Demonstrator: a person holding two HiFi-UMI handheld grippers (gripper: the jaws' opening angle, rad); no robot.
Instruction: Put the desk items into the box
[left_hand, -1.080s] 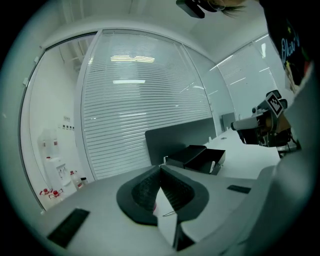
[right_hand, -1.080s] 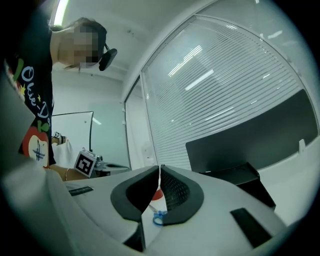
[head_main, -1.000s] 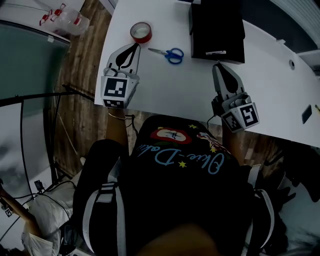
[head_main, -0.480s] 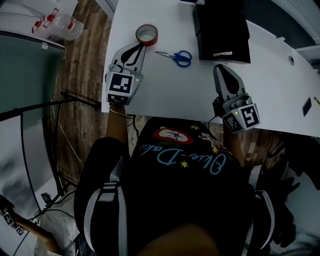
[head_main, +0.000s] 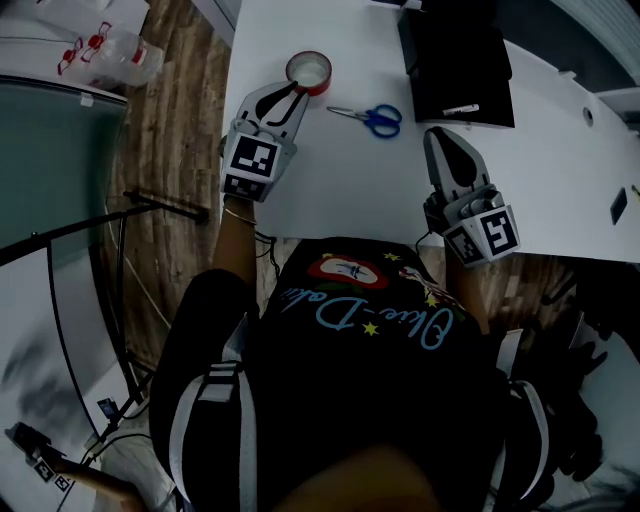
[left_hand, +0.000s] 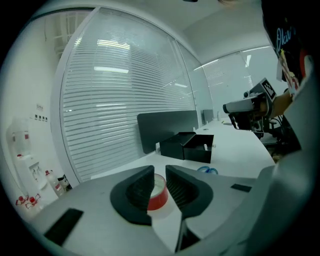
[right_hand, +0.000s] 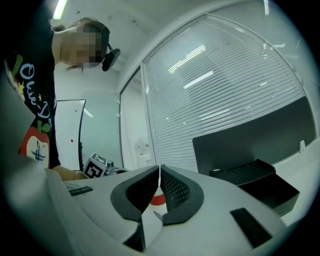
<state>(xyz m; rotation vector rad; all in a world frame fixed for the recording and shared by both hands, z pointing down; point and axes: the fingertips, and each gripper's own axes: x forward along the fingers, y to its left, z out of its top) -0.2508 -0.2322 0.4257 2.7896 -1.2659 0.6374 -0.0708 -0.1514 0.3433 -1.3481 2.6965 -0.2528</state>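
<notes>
The right tongs (head_main: 437, 137) are nearest, over the front part of the white tabletop (head_main: 350, 175). Their jaws are closed together with nothing between them.

The left tongs (head_main: 290, 98) reach further out, near the tabletop's left edge, tipped a little downward. Their jaws have just been opening and now stand apart, with neither pad pressing on anything.

The tape (left_hand: 159, 199) lies flat right at their tips. It is a red roll with a pale inner ring. The left gripper view shows it through the gap between the jaws, just beyond the pads. Whether the tips touch it cannot be told.

To the right of the tape, and apart from it, lie the scissors (head_main: 380, 119), with blue handles and blades pointing towards the roll.

The box (head_main: 460, 65) is farthest back on the right. It is black, with a small white thing at its near edge.
</notes>
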